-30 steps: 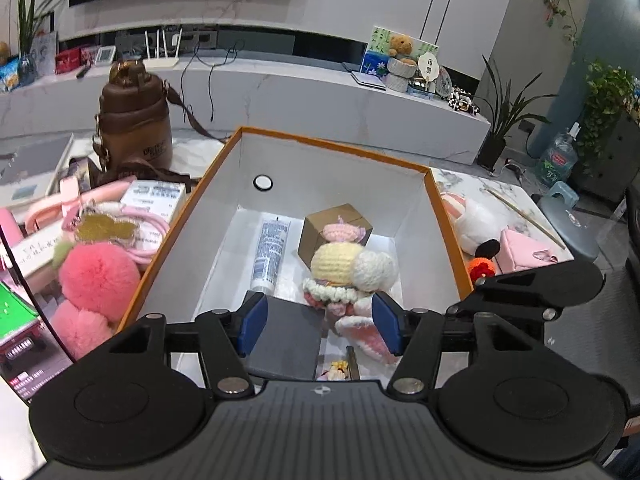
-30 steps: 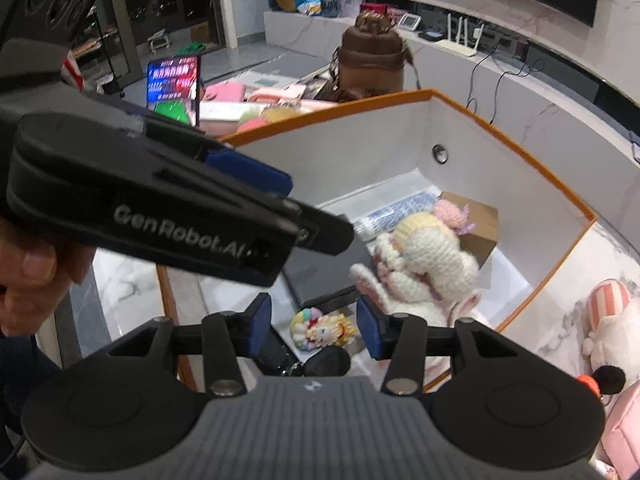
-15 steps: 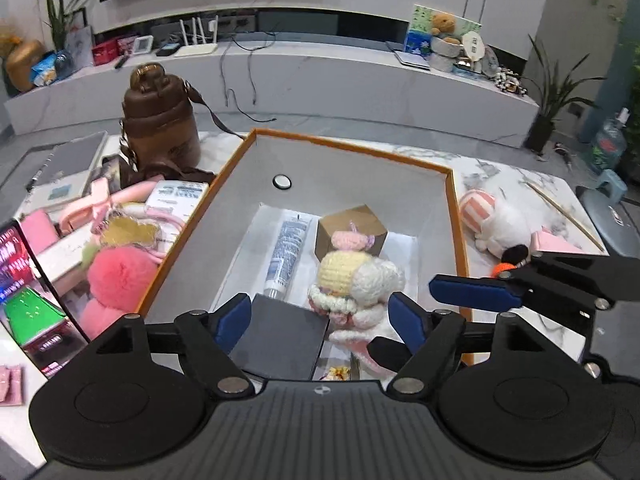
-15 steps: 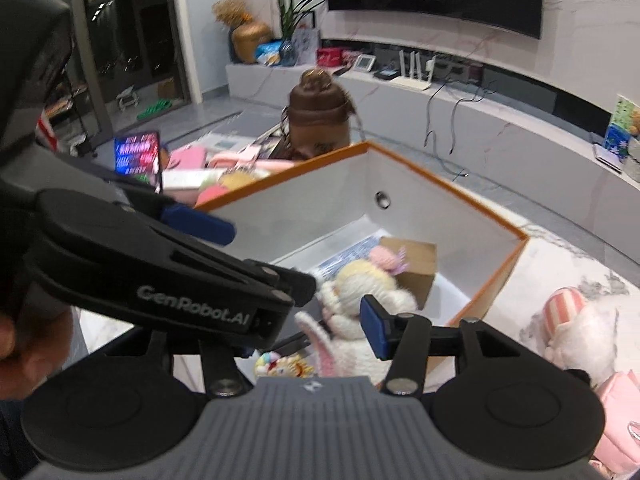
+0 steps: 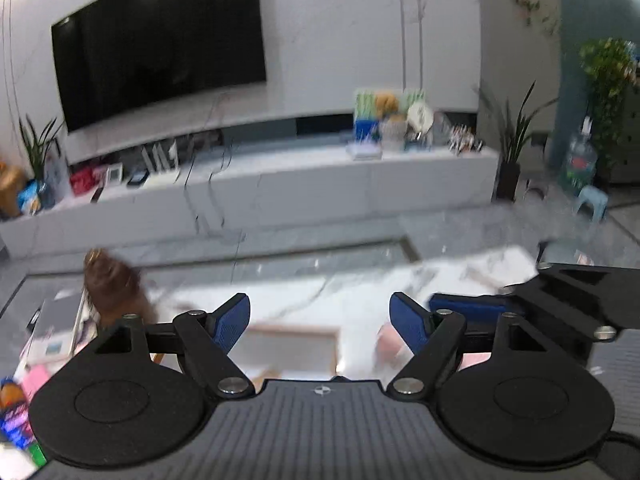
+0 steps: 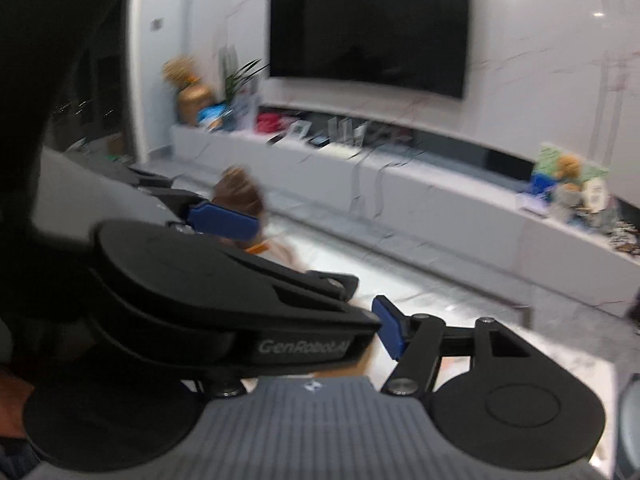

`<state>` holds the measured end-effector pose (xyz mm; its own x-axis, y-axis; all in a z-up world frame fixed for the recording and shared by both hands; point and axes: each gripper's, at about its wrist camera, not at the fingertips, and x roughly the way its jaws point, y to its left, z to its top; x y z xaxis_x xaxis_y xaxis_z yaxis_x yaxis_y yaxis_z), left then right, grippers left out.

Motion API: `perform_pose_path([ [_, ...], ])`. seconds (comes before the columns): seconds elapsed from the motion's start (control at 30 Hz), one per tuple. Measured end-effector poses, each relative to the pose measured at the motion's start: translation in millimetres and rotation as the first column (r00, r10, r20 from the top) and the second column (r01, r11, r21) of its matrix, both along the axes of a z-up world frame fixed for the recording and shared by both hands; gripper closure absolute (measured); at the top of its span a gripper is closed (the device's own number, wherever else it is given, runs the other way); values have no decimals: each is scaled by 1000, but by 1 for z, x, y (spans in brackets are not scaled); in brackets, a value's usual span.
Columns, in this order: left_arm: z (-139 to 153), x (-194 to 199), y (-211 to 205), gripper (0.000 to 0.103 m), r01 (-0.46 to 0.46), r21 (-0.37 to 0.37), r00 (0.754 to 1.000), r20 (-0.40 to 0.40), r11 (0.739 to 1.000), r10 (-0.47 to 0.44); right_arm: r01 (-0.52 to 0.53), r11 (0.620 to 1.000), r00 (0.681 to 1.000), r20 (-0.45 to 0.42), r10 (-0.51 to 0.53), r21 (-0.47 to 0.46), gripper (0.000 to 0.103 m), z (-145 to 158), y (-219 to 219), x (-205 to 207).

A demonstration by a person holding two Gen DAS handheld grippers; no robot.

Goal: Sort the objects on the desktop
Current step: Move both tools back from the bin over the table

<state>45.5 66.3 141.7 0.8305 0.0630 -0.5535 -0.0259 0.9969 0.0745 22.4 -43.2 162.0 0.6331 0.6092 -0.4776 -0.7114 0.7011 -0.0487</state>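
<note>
Left gripper (image 5: 320, 320): blue-padded fingers spread wide apart, nothing between them; raised above the table, pointed toward the far wall.
Right gripper (image 6: 344, 328): only its right blue pad at 3 o'clock of the view centre is visible; the left gripper's black body covers the other finger, so whether it is apart or together cannot be told. In the left wrist view its blue pad and black frame sit at 3 o'clock, just beside the left gripper.
Orange-rimmed box (image 5: 294, 346): at 6 o'clock between the left fingers, blurred, on the table; contents not readable.
Brown bottle (image 5: 114, 290): at 9 o'clock, standing on the table, left of the box; blurred.
Pink items (image 5: 390, 344): at 4 o'clock, just right of the box, partly behind the right finger; kind cannot be told.
Marble table (image 5: 332, 288): white, veined, carrying the box and bottle.
Television (image 5: 160, 44): at 11 o'clock, black, wall-mounted.
TV bench (image 5: 280, 184): long, white, below the television, strewn with small goods.
Potted plant (image 5: 512, 148): at 2 o'clock, at the bench's right end.
</note>
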Motion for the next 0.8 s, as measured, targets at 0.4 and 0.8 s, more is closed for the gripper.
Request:
perform_pose_path([
  [0.4,-73,69,-42,9,112,-142,979,-156,983,-134,217,975,973,-66,-220,-52,21,-54,-111,51],
  [0.8,-141,82,-58,9,115,-110,945,-294,987,-142,271,952,934,-203,-296,-140,21,-123,-150,100],
])
